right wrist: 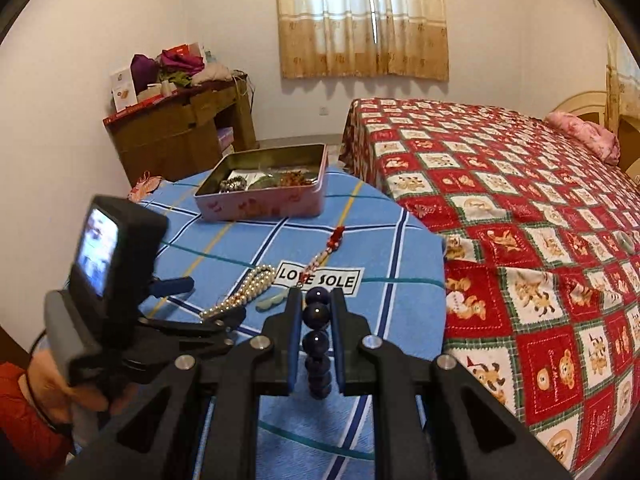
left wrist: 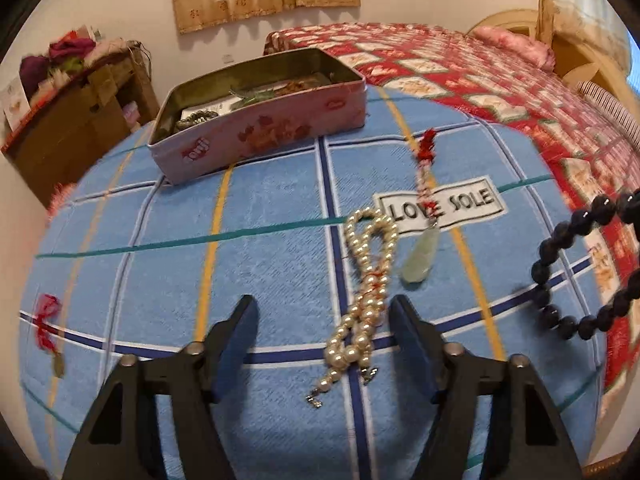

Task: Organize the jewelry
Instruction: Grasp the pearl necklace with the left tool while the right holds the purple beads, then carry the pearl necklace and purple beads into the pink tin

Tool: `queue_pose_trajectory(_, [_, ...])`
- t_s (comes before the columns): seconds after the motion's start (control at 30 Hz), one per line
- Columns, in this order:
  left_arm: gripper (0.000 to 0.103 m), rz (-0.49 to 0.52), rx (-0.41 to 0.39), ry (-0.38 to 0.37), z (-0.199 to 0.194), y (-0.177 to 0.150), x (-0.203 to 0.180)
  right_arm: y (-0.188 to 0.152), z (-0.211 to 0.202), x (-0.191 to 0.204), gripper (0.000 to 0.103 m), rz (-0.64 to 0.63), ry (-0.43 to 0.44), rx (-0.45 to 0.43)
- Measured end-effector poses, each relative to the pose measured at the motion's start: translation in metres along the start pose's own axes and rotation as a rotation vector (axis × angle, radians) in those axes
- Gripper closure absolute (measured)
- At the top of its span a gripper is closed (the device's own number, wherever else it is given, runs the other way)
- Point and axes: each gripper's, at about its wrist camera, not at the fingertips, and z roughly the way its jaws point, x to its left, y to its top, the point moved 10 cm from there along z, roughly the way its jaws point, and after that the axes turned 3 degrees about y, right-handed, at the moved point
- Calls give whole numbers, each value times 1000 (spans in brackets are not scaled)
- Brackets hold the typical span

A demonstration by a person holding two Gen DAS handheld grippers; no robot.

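One open pink tin (right wrist: 262, 204) sits at the far end of the surface (left wrist: 280, 208), lid off, its metal inside showing. It holds a coil of dark metallic beads (right wrist: 232, 184) at the left end, something green in the middle and a reddish-brown cluster (right wrist: 295, 178) toward the right — finer detail is too small to tell.

Over the surface lies a blue plaid cloth with a white "LOVE SOLE" label (left wrist: 440, 206). A pearl necklace (left wrist: 366, 292) lies doubled up on it, running from beside the label back toward the left gripper (left wrist: 324, 344). That gripper hangs with its jaws spread wide, the clasp end of the pearls lying between them, untouched. Just right of the pearls lies a pale green jade pendant (left wrist: 418, 258), its red-and-white beaded cord (left wrist: 424, 164) stretching across the label toward the tin. A small red tassel charm (left wrist: 46, 320) lies near the cloth's left edge.

The right gripper (right wrist: 317, 312) is clamped on a dark blue bead necklace (right wrist: 316, 314), held up off the cloth; from the left wrist view its loop hangs in the air at the right.

Beyond the surface's right edge, close against it, stands a bed (right wrist: 520, 240) under a red patchwork quilt, with a pink pillow (right wrist: 584, 134) at its head. A wooden cabinet (right wrist: 176, 136) piled with clothes stands by the far wall, beside a curtained window (right wrist: 360, 20). Open cloth lies between the tin and the loose pieces.
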Motion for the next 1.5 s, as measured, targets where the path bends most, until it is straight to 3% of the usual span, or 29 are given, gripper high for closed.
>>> queue_pose_trajectory(0.1, [70, -18, -11, -1, -1, 2, 5, 4, -1, -2, 87, 1, 0, -7])
queue_pose_trajectory(0.13, [85, -20, -14, -3, -1, 2, 6, 5, -3, -1, 87, 4, 5, -9])
queue_pose_trajectory(0.27, [97, -42, -50, -50, -10, 5, 9, 16, -7, 1, 87, 5, 13, -31])
queue_pose_trajectory(0.7, [97, -92, -177, -58, -55, 31, 36, 57, -19, 13, 87, -43, 33, -108])
queue_pose_trajectory(0.97, [97, -117, -251, -63, -75, 64, 56, 89, -16, 18, 87, -65, 55, -143])
queue_pose_trajectory(1.23, [97, -124, -296, -36, -59, 114, 78, 124, 17, 25, 87, -46, 109, -160])
queue_pose_trajectory(1.5, [97, -141, -315, -18, -14, 160, 96, 166, 84, 24, 87, 71, 223, -149])
